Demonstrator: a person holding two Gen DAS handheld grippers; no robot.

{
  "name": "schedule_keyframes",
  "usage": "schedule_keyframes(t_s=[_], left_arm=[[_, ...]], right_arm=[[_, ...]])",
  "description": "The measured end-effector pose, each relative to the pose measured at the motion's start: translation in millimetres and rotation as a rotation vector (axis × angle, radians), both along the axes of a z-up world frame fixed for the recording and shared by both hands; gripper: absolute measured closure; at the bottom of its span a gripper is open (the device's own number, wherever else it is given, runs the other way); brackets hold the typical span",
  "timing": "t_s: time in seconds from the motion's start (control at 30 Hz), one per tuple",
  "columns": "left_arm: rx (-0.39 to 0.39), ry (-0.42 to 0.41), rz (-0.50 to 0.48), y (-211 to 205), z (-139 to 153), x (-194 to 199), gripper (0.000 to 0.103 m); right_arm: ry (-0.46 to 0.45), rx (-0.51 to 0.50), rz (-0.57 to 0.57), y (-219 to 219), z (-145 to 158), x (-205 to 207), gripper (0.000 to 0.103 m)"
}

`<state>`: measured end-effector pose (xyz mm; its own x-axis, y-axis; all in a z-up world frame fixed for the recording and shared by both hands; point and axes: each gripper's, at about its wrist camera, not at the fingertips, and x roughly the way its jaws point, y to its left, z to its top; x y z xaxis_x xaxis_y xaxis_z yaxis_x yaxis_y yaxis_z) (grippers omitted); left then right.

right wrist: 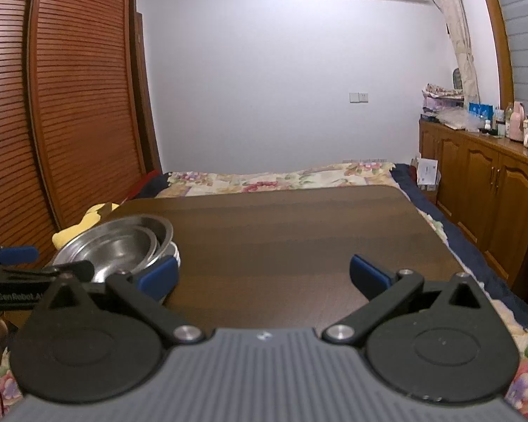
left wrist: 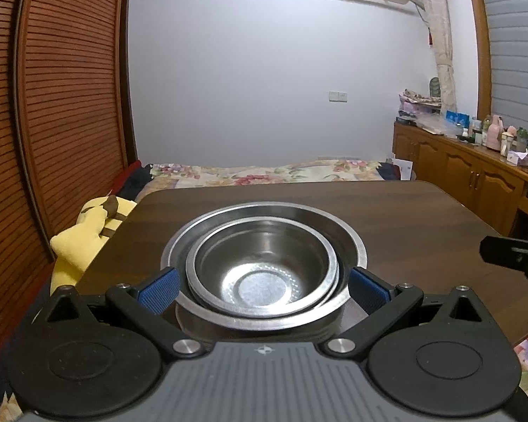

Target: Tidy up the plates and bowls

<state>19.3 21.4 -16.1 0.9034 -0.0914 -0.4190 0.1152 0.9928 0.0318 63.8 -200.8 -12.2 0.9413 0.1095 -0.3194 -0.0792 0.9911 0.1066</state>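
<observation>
A stack of nested steel bowls stands at the near left of the dark wooden table. A smaller bowl sits tilted inside a wider bowl, and more steel shows underneath. My left gripper is open, with its blue fingertips on either side of the stack; I cannot tell whether they touch it. In the right wrist view the bowls are at the left. My right gripper is open over bare table and holds nothing.
A yellow plush toy lies off the table's left edge beside louvered wardrobe doors. A bed with a floral cover lies beyond the far edge. Wooden cabinets with clutter on top line the right wall.
</observation>
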Motion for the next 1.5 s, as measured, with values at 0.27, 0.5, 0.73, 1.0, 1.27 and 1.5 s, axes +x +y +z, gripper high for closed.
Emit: schedule_keyframes(t_s=[0.27,0.5,0.73,1.0,1.27,1.5], left_arm=[[-0.005,0.016,0.000,-2,-6,-1,0.000],[-0.007,0.029,0.015,0,-15,-4,0.000],[-0.014,0.050,0.019,3,-21,-3,0.000],[-0.012,0.048,0.017,2,-19,-4,0.000],[-0.011,0.045,0.018,2,-19,-4,0.000],[-0.011,0.045,0.018,3,-19,-4,0.000]], right_arm=[[0.014,-0.003,-0.001,3,-7,0,0.000],[0.029,0.002,-0.004,3,-14,2,0.000],[0.038,0.003,-0.016,1,-19,3,0.000],[0.042,0.006,-0.015,-1,-21,2,0.000],[0.043,0.005,-0.017,-1,-20,2,0.000],[0.043,0.005,-0.019,-1,-21,2,0.000]])
